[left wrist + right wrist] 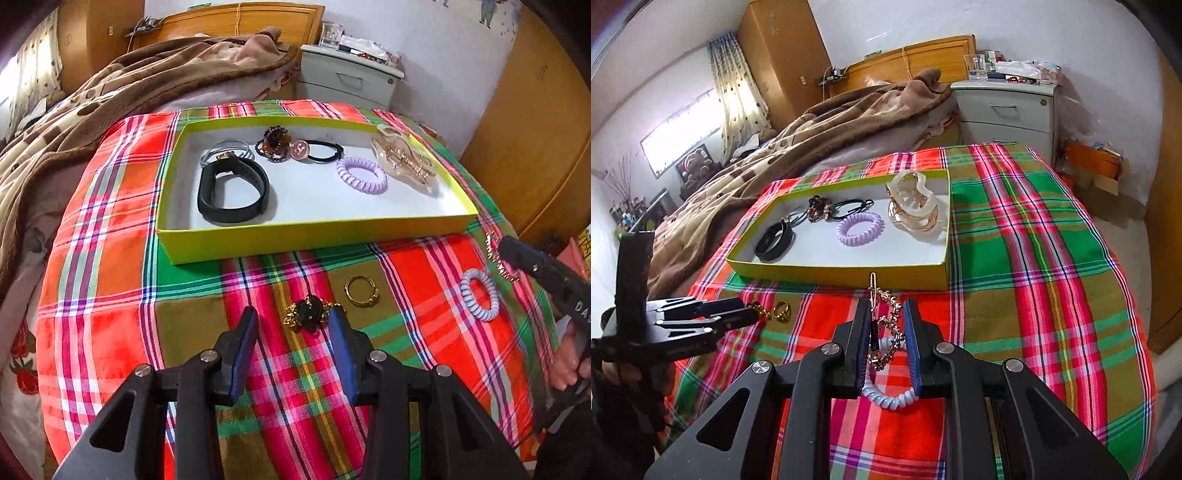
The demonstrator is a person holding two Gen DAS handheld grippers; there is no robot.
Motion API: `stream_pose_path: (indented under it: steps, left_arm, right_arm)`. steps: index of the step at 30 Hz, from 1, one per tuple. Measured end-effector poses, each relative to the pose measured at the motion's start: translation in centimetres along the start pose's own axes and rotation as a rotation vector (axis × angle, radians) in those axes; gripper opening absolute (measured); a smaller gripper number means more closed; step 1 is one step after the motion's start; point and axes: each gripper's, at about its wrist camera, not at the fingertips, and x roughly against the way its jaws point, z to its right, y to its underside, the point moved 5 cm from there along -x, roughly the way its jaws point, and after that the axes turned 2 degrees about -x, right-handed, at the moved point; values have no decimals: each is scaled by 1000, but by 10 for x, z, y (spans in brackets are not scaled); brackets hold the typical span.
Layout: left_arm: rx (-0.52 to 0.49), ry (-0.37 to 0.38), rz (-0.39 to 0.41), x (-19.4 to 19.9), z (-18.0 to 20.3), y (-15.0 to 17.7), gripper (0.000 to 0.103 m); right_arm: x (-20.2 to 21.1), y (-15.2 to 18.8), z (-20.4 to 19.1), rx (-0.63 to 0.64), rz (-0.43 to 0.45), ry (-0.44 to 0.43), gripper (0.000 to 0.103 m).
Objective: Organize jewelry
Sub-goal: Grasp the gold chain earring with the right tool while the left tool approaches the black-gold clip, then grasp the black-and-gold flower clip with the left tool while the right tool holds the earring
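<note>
nearest, right gripper [886, 332] clamped on gold chain hair clip [882, 317], pale blue coil tie [890, 397] snagging below, liable to drag along. left gripper [291, 321] spread wide astride black-and-gold brooch [309, 314], grasping nothing, may nudge gold ring [361, 290]. farther, yellow tray [314, 240] on plaid cloth [110, 295].

In the right wrist view, the blue coil hair tie [890, 397] is partly hidden behind the fingers [911, 343], and so is part of the gold hair clip [882, 325]. In the left wrist view, the right gripper [503, 248] covers part of that clip and runs off the picture's edge. The small things on the white nightstand [349, 75] are too tiny to tell.
</note>
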Motion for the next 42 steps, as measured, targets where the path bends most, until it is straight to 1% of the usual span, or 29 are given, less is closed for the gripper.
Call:
stream_pose_path:
  steps: [5, 11, 12, 13, 14, 16, 17, 29, 36, 42]
  left_arm:
    - [-60, -40, 1, -3, 6, -1, 41]
    - [-94, -78, -3, -7, 11, -4, 41]
    - [-95, -82, -2, -7, 12, -4, 40]
    - [-93, -84, 0, -6, 12, -3, 36]
    - [-88, -81, 2, -6, 13, -3, 34]
    - [-83, -76, 5, -5, 13, -3, 24]
    - [-81, -78, 6, -5, 12, -3, 22]
    - [-43, -40, 22, 4, 8, -1, 21]
    - [-14, -29, 61, 19, 1, -10, 21]
    - [-1, -4, 92, 30, 0, -24, 21]
  right_arm:
    - [1, 0, -3, -3, 5, -11, 18]
    - [2, 2, -5, -8, 11, -19, 19]
    - [2, 2, -5, -7, 12, -20, 19]
    - [2, 2, -6, -7, 13, -20, 19]
    - [3, 2, -6, -6, 13, -20, 19]
    - [2, 2, -7, -5, 12, -19, 19]
    - [2, 2, -7, -5, 13, -18, 19]
    - [3, 1, -13, -1, 19, -13, 19]
    - [6, -5, -18, 4, 30, -12, 19]
    - [5, -16, -21, 6, 47, -4, 19]
